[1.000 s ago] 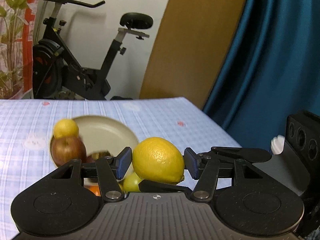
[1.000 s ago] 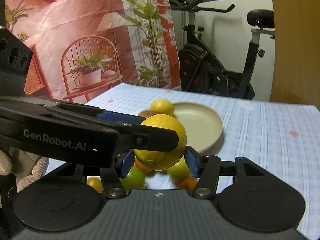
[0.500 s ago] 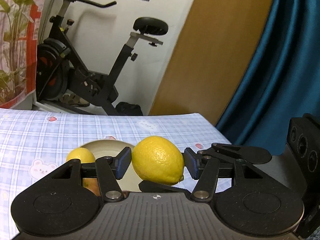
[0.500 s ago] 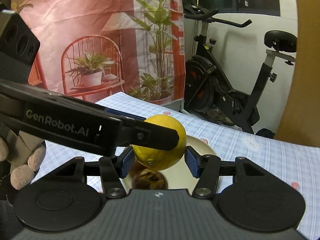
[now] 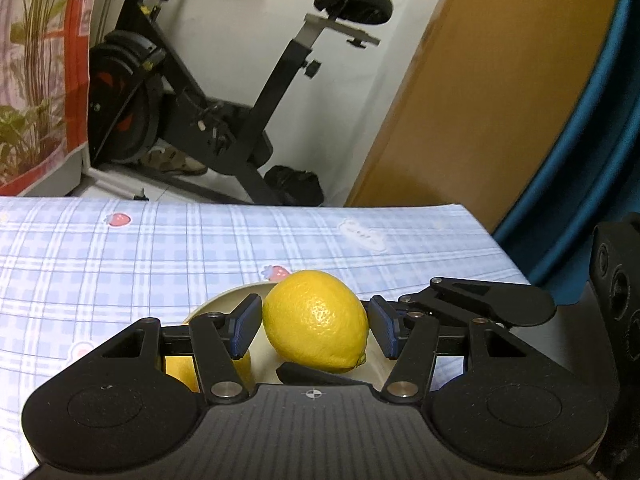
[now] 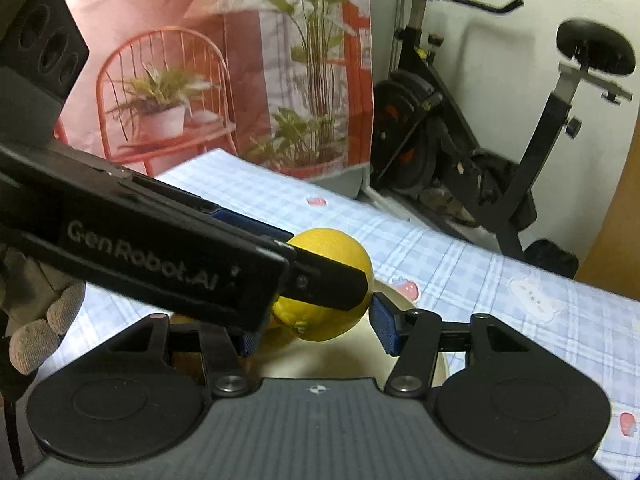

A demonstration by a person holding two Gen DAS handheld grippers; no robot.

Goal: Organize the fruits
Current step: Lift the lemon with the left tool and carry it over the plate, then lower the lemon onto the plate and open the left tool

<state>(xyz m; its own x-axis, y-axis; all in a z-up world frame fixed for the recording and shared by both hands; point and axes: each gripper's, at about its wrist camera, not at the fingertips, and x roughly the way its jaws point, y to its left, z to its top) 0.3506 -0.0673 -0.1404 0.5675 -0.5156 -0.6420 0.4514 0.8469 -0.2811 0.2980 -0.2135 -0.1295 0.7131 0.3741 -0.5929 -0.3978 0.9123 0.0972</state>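
Lemon (image 5: pixel 316 320) nearer plate (image 5: pixel 224 300), seemingly.

Left gripper (image 5: pixel 314 330): jaws part-open, crossing the right one.
Right gripper (image 6: pixel 316 330): jaws part-open.
Gloved hand (image 6: pixel 40 320): at left gripper.

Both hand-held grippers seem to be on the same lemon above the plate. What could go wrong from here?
1. The left hand-held gripper and the right hand-held gripper both clamp one yellow lemon, with their fingers crossing. An uneven release could twist or drop it.
2. A second yellow fruit already lies in the cream round plate below. The lemon may land against it and roll off.
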